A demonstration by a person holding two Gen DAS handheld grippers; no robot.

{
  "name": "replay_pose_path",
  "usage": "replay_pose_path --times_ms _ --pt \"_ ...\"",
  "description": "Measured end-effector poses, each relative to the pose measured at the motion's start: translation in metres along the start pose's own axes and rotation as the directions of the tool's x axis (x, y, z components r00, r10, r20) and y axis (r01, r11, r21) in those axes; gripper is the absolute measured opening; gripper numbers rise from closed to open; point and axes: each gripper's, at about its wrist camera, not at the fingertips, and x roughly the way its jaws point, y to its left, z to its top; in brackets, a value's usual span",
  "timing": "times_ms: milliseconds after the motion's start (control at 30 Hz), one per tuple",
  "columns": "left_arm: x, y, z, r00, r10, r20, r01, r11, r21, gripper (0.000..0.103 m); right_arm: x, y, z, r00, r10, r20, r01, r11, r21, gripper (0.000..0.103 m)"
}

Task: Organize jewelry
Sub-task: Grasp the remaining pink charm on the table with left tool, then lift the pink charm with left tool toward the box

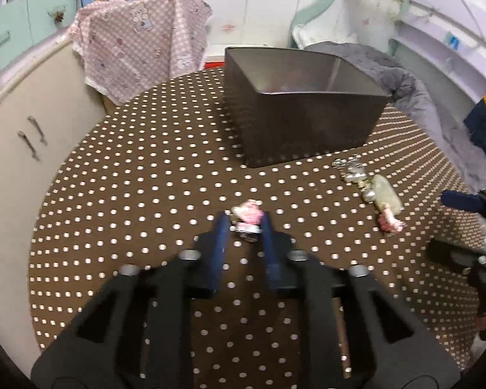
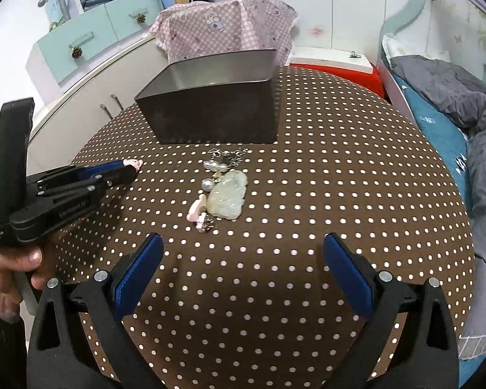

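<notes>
On brown white-dotted tablecloth (image 1: pixel 145 178): left gripper (image 1: pixel 245 223) low over cloth, blue-padded fingers (image 1: pixel 221 227) narrowed around small pink-and-white charm with metal clasp (image 1: pixel 248 217); looked clamped on it, contact partly blurred. Same charm seen poking out past left gripper tips in right wrist view (image 2: pixel 133 163).

Behind, toward far side of table: dark grey rectangular open-top metal bin (image 2: pixel 217 110), upright, interior mostly hidden.

Just in front of bin: loose jewelry cluster — silver chain with clasps (image 2: pixel 228 155), pearl-like beads (image 2: pixel 212 166), pale green translucent carved pendant (image 2: pixel 227 199), pink-and-white small charm (image 2: pixel 196 209) beside pendant. All touching or nearly so, lying flat on cloth.

Right gripper (image 2: pixel 243 249) near table edge, fingers (image 2: pixel 343 264) spread wide, nothing between them, pointed toward cluster, apart from it.

Background: pink checked bear-print cloth (image 2: pixel 223 29) draped over something, cream cabinet (image 1: pixel 26 149), grey blanket (image 2: pixel 460 97) on bed.
</notes>
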Motion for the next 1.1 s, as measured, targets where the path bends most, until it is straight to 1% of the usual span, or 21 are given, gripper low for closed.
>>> replay_pose_path --times_ms 100,167,200,233,267,300,333,400,433,467,500,533,600,667,767,833,967,1100 --pt "-0.001 0.0 -0.002 1.0 -0.011 0.0 0.011 1.0 -0.002 0.015 0.001 0.004 0.0 1.0 0.014 -0.002 -0.014 1.0 -0.006 0.095" --pt "-0.005 0.001 -0.006 1.0 -0.015 0.005 0.015 1.0 -0.007 0.015 0.002 0.007 0.001 1.0 0.024 -0.004 -0.024 1.0 -0.015 0.091" --pt "-0.007 0.0 -0.008 1.0 -0.013 0.007 0.013 1.0 -0.007 0.015 0.003 0.009 0.002 1.0 0.031 -0.005 -0.031 0.999 -0.018 0.086" --pt "-0.008 0.001 -0.007 1.0 -0.011 0.008 0.011 1.0 -0.008 0.015 0.005 0.011 0.002 0.999 0.038 -0.008 -0.038 0.999 -0.023 0.076" --pt "-0.009 0.002 -0.009 1.0 -0.011 0.009 0.012 1.0 -0.009 0.015 0.007 0.013 0.003 0.999 0.044 -0.013 -0.044 0.999 -0.029 0.071" --pt "-0.011 0.004 -0.009 1.0 -0.012 0.012 0.012 1.0 -0.011 0.015 0.009 0.015 0.003 0.998 0.051 -0.022 -0.052 0.998 -0.037 0.06" --pt "-0.013 0.003 -0.01 1.0 -0.012 0.014 0.012 1.0 -0.011 0.015 0.013 0.018 0.003 0.998 0.056 -0.031 -0.057 0.997 -0.044 0.054" --pt "-0.016 0.002 -0.014 1.0 -0.013 0.018 0.013 1.0 -0.012 0.015 0.018 0.02 0.005 0.998 0.054 -0.033 -0.056 0.997 -0.046 0.05" --pt "-0.017 0.002 -0.012 1.0 -0.013 0.019 0.014 1.0 -0.011 0.015 0.019 0.022 0.006 0.998 0.056 -0.029 -0.057 0.997 -0.051 0.045" --pt "-0.017 0.001 -0.012 1.0 -0.013 0.019 0.013 1.0 -0.01 0.015 0.021 0.023 0.007 0.998 0.053 -0.028 -0.055 0.997 -0.057 0.043" --pt "-0.018 0.0 -0.013 1.0 -0.012 0.02 0.012 1.0 -0.009 0.015 0.022 0.025 0.007 0.999 0.047 -0.026 -0.049 0.997 -0.065 0.037" --pt "-0.019 -0.001 -0.014 1.0 -0.013 0.019 0.013 1.0 -0.009 0.015 0.024 0.027 0.008 0.999 0.034 -0.022 -0.035 0.996 -0.084 0.026" --pt "-0.02 -0.004 -0.016 1.0 -0.019 0.018 0.02 1.0 -0.01 0.015 0.026 0.03 0.008 0.999 0.03 -0.02 -0.032 0.994 -0.103 0.013" --pt "-0.023 -0.004 -0.019 1.0 -0.025 0.017 0.025 1.0 -0.009 0.015 0.025 0.029 0.006 0.998 0.053 -0.022 -0.055 0.993 -0.1 0.013" --pt "-0.028 -0.007 -0.02 0.999 -0.03 0.023 0.03 1.0 -0.004 0.015 0.019 0.024 0.003 0.998 0.064 -0.018 -0.065 0.993 -0.098 0.009" --pt "-0.032 -0.008 -0.019 0.999 -0.035 0.031 0.035 0.999 -0.002 0.015 0.012 0.02 0.002 0.997 0.073 -0.01 -0.073 0.993 -0.092 0.009" --pt "-0.043 -0.011 -0.013 0.997 -0.046 0.059 0.046 0.999 0.007 0.015 -0.007 0.016 0.005 0.995 0.103 0.018 -0.101 0.991 -0.085 0.009" --pt "-0.052 -0.013 -0.007 0.995 -0.058 0.086 0.057 0.998 0.016 0.015 -0.023 0.012 0.011 0.992 0.115 0.05 -0.11 0.99 -0.091 0.009"
